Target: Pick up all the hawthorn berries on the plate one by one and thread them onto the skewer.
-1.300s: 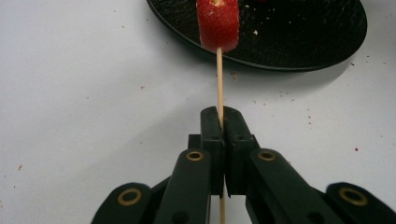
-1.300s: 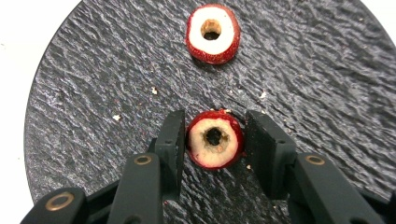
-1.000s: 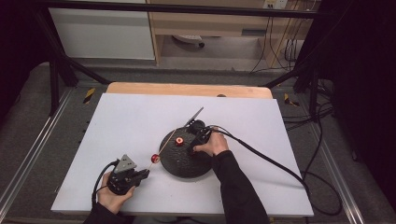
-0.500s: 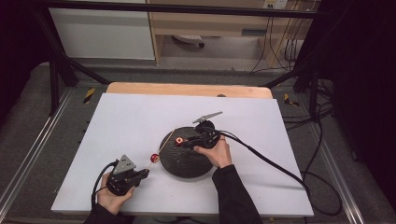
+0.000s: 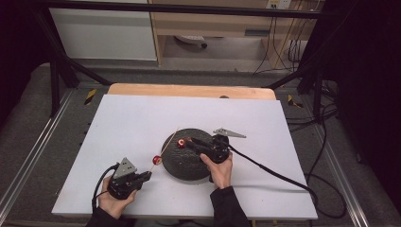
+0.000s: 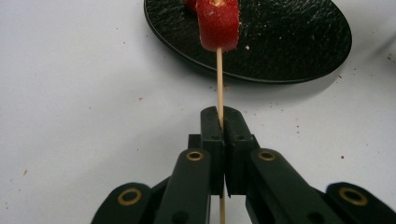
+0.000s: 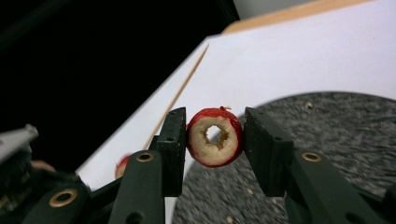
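A: Entry. Left gripper (image 5: 146, 176) is clamped fully shut on the butt end of the skewer (image 6: 219, 79); in the left gripper view the stick runs straight up out of the closed jaws. One red fruit ring (image 6: 217, 23) is already threaded on it, a short way beyond the jaw tips, over the near edge of the black plate (image 6: 299, 51).

B: And the right gripper (image 7: 212, 140)?

A: Part open, jaws closed only as far as the second fruit ring (image 7: 215, 136), which sits squarely between the pads with its cored hole facing the camera. It hovers above the plate. In the high view the skewer tip passes just ahead of those jaws, reaching toward the white table (image 5: 132, 123) beyond.

B: So the step is threading the second piece?

A: That is my reading. To do it well: keep the ring's hole turned so its axis lines up with the stick, then bring it onto the point and slide it down toward the left jaws, not sideways.

B: Risks?

A: Judging by the soft flesh, squeezing harder may crush the ring or close the hole. An off-axis push would likely bend the thin stick or split the fruit. The left grip should hold steady and level.
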Motion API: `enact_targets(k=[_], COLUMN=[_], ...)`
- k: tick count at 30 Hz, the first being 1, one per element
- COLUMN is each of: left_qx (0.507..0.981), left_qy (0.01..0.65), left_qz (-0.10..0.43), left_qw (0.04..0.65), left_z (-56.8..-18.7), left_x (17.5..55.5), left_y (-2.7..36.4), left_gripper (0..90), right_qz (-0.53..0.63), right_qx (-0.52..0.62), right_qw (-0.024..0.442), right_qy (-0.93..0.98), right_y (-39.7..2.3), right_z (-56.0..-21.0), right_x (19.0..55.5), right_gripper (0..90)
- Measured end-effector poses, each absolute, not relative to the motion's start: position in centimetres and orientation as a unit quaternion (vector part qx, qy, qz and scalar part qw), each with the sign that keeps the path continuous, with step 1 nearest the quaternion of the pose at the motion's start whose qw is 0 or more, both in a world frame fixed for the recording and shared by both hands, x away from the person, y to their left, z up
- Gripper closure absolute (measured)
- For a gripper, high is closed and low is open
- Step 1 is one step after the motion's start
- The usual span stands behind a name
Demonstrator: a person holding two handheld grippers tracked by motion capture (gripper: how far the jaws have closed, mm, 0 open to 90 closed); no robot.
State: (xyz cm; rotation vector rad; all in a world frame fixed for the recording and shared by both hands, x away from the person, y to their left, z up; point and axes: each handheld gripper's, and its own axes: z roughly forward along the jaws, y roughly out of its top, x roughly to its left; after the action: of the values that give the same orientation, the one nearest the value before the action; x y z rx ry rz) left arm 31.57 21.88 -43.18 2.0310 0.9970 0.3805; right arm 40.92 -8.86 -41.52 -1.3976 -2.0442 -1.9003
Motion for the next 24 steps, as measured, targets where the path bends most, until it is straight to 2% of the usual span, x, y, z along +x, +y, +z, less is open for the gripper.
enact_targets(k=[9, 24], left_qx=[0.798, 0.789], left_qy=[0.400, 0.405], left_qz=[0.148, 0.142], left_qw=[0.426, 0.439], left_z=[-43.1, -43.0], left_x=[31.1, 30.4], left_y=[21.5, 20.5], left_gripper=[88.1, 88.2], right_qz=[-0.657, -0.717], right_qx=[-0.463, -0.465], right_qw=[0.003, -0.036], right_qy=[-0.594, -0.519], right_y=[-8.6, -8.6], right_z=[-41.4, -41.3], right_x=[40.8, 41.9], right_gripper=[60.8, 61.0])
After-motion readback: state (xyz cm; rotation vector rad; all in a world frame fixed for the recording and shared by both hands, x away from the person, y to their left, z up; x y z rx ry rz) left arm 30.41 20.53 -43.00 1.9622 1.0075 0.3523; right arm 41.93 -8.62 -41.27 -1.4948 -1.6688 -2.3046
